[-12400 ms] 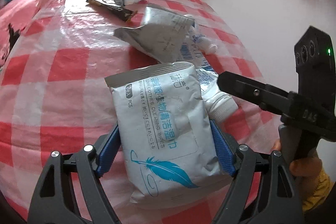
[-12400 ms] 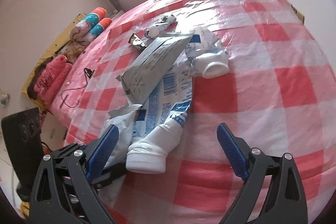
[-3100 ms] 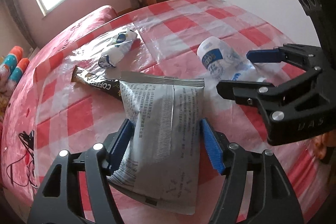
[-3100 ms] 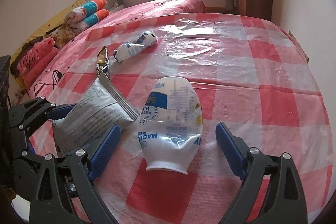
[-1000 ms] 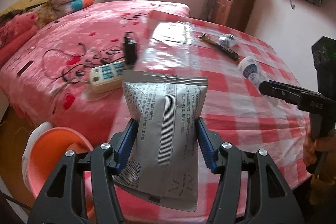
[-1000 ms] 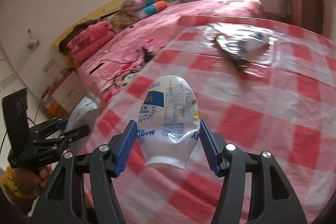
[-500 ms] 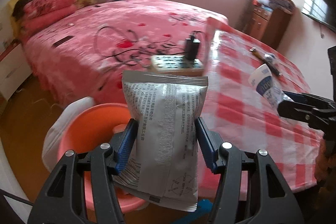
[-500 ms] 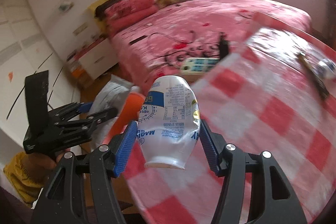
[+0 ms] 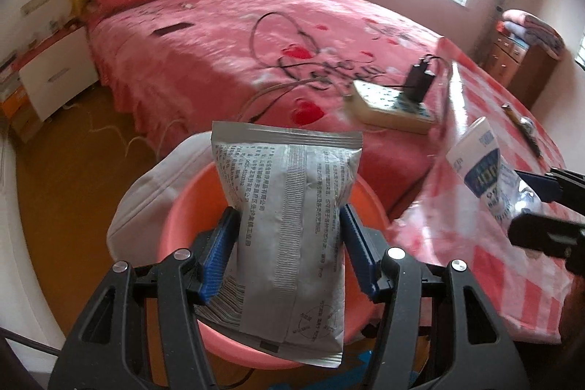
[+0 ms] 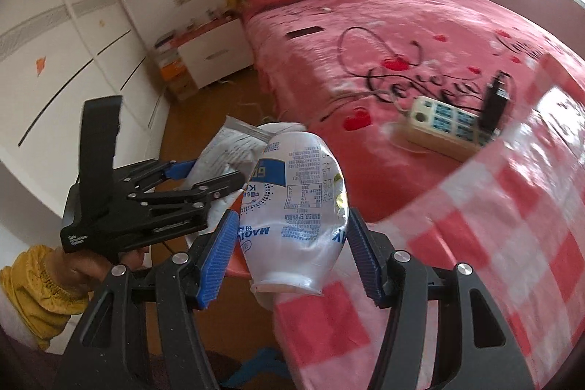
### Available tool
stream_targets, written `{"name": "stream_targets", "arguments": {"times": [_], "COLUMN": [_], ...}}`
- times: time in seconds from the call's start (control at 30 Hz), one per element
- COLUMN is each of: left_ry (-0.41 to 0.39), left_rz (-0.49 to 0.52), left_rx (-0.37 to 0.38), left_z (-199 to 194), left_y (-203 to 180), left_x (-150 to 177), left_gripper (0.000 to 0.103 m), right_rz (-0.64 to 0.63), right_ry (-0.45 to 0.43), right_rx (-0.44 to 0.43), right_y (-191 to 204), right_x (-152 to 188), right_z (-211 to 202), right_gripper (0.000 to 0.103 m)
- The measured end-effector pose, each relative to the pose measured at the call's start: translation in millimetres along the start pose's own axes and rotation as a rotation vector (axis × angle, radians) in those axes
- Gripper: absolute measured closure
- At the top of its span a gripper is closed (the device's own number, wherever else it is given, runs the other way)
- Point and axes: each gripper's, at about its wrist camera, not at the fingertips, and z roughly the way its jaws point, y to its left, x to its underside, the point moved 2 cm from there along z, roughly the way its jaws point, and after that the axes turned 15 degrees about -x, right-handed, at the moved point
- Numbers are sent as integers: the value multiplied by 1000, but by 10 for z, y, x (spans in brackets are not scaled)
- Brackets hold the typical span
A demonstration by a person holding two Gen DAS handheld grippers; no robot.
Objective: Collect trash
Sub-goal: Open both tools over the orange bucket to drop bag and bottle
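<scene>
Two items: one in each hand-held gripper, both being carried off the surface [image 9: 486,243] toward the bin [image 9: 182,218].
Left hand-held gripper [image 9: 289,251]: clenching a grey pouch [image 9: 289,207] across its middle, blue pads pressing both sides; pouch is standing upright, its lower edge hanging over the bin's opening.
Right hand-held gripper [image 10: 287,253]: gripping a crushed white bottle [image 10: 292,211], neck end toward the camera; bottle is hovering over the surface's edge, beside the bin rather than above it.
Bin: pink, lined with a white bag [image 9: 146,196] that is folding over its far rim; sitting on the floor between the bed [image 9: 256,42] and the surface.
Step in hand, as I judge it: pouch is getting close to a drop; bottle is needing more travel toward the bin.
Risk 1: pouch is wide and light; letting go while tilted could be sending it onto the rim or floor.
Risk 2: the two grippers are working close together; the right one crowding in could be knocking the left or the pouch.
Risk 3: bottle is squashed and slick; a loosening grip could be dropping it short, onto the surface's edge or floor.
Risk 4: power strip [image 9: 395,108] and cables are lying on the bed near the bin; a wide swing could be snagging them.
</scene>
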Motion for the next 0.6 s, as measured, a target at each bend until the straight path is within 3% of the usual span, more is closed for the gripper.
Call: {"name": "stream_targets", "arguments": {"times": [0.07,0.13,0.23,0.33,0.6], "left_ry": [23,45,64,64,56], "left_rz": [-18,-36,-45,-45,1], "left_rx": [-24,-51,-72,-82,-65], "left_z": [78,144,201,202,129], "left_y": [62,125,188,190,-31], "left_x": [21,40,68,65,35], "left_gripper": [40,36,24,22,18], "right_rz": [-15,-38,-27,0,86], "right_ry": [18,30,21,-19,-120], "right_rx": [-21,1,37,63,134], "right_y": [39,62,21,-53,-264], "right_x": [-9,-8,23,53,191], "right_z": [107,220,232,98,-336], "right_gripper": [41,28,21,13,10]}}
